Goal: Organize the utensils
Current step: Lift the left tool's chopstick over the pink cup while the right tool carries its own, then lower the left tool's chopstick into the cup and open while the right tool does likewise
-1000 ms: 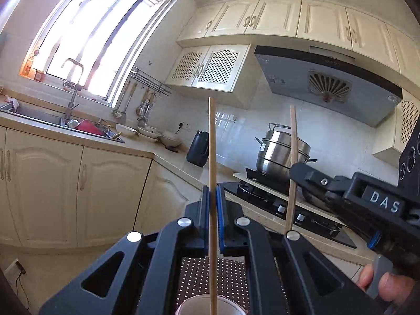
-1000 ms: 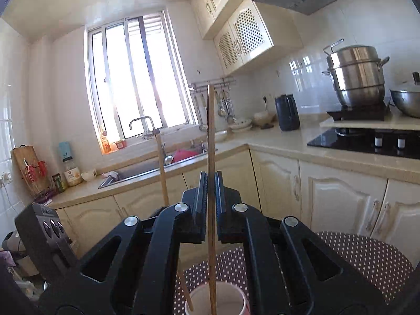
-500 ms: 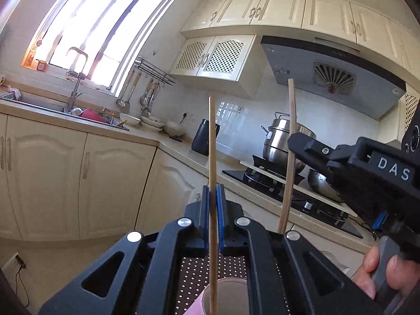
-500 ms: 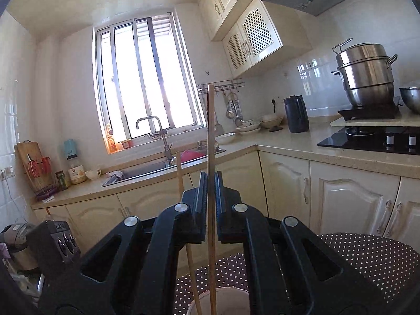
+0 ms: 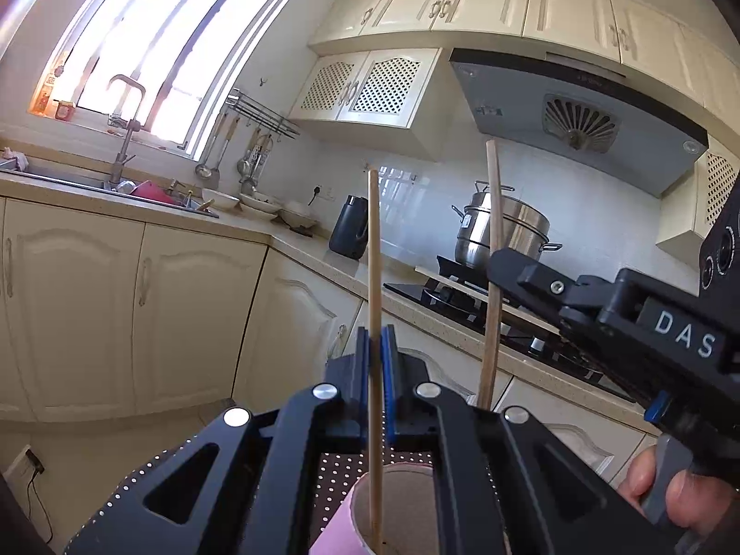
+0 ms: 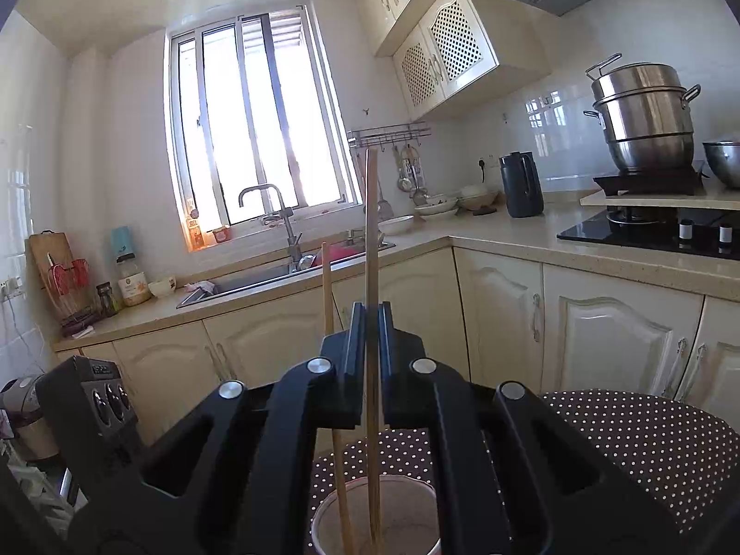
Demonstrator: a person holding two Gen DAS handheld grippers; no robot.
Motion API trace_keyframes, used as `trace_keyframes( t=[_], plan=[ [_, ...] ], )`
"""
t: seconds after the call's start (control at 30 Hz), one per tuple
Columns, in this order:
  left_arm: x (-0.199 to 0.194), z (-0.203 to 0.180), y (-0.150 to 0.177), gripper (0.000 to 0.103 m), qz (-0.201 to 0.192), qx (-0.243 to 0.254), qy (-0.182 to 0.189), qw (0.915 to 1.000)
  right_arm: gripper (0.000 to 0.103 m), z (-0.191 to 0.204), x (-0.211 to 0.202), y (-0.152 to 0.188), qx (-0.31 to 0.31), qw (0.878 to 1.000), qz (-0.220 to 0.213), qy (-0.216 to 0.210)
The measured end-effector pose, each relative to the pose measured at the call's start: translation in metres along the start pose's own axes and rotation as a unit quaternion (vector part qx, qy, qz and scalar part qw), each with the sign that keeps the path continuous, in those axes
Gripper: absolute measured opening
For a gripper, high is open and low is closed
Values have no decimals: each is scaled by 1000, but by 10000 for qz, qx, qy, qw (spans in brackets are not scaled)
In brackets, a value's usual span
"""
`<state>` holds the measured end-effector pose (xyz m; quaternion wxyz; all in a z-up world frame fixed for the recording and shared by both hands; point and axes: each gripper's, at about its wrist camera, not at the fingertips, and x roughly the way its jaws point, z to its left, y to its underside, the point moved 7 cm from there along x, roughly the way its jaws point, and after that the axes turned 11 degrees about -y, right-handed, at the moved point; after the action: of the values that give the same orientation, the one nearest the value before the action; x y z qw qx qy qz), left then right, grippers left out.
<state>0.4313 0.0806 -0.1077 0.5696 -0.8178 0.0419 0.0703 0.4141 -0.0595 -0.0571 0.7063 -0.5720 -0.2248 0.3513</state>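
Note:
Each gripper pinches one upright wooden chopstick over a pink cup. In the left wrist view my left gripper (image 5: 375,347) is shut on a chopstick (image 5: 373,259) whose lower end reaches inside the cup (image 5: 342,515). To its right, the right gripper's black body (image 5: 647,323) holds the second chopstick (image 5: 494,240). In the right wrist view my right gripper (image 6: 368,323) is shut on that chopstick (image 6: 371,231), its tip down in the cup (image 6: 323,525). The left-held chopstick (image 6: 327,286) stands just left, also inside the cup.
The cup stands on a brown polka-dot table (image 6: 647,439). Cream cabinets (image 5: 138,314) and a counter with a sink (image 6: 277,277), a dark kettle (image 6: 520,185) and a steel steamer pot (image 6: 643,120) on the stove ring the room. A hand (image 5: 684,495) grips the right tool.
Both grippers have sunk, and both chopsticks' lower ends have gone deeper into the cup. The background has risen in both views.

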Motion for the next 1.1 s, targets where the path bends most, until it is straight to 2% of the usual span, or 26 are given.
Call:
trace_keyframes(
  t=[0.6,1.1],
  plan=[
    [-3,4,8,5,94,-78,221,9997,6,-3,-10,12,-23,9999,99,-64],
    [-32,-12,22,5,325,292,439,9981,6,-5,-30,40,-22,9982,593,-5]
  ],
)
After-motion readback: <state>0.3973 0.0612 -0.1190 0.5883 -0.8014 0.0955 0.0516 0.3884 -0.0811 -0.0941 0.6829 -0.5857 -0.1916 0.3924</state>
